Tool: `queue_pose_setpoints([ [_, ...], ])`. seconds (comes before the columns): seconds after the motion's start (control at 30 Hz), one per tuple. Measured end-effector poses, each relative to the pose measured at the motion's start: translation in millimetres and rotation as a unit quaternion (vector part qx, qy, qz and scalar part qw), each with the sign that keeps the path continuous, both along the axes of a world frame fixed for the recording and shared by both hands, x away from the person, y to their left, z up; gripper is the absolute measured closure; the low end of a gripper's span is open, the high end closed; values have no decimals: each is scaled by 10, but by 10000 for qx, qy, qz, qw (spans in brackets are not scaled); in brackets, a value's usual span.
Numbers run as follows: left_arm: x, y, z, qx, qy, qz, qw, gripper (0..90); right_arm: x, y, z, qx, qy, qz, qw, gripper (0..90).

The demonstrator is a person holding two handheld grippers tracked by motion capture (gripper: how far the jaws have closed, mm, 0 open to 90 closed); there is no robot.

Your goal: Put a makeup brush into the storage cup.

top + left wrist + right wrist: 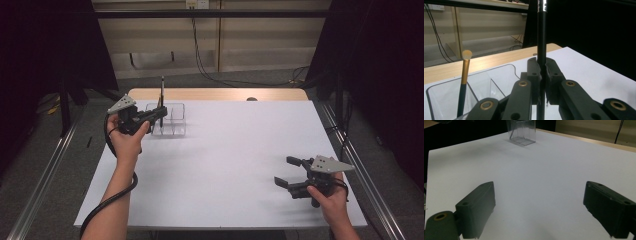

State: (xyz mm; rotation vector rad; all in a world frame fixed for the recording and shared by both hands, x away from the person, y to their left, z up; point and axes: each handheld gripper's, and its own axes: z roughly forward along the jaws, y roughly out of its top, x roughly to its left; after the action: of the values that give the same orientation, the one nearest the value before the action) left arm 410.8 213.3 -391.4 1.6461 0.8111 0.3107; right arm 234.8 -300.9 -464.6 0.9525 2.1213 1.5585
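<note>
At the counter's (225, 165) far left, your left gripper (161, 113) is pinching a black brush (541, 37) upright — long axis vertical — right at the clear organizer (176, 120), beside its front edge. Your right gripper (290, 171) is idling spread — well apart, near you.

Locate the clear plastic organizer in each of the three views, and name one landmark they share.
High view: clear organizer at far left of the white table, beside the left gripper.
Left gripper view: lower left, behind the jaws, a gold-handled brush inside.
Right gripper view: top centre, far across the table.
Shared landmark: the table's wooden far edge.
</note>
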Motion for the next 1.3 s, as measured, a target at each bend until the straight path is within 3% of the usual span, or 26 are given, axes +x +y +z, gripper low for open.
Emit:
queue_pose_setpoints([
  [1.3, 246, 41, 41, -106, 3, 519, 9986, 837, 3, 6, -14, -47, 12, 88, 9999, 102],
])
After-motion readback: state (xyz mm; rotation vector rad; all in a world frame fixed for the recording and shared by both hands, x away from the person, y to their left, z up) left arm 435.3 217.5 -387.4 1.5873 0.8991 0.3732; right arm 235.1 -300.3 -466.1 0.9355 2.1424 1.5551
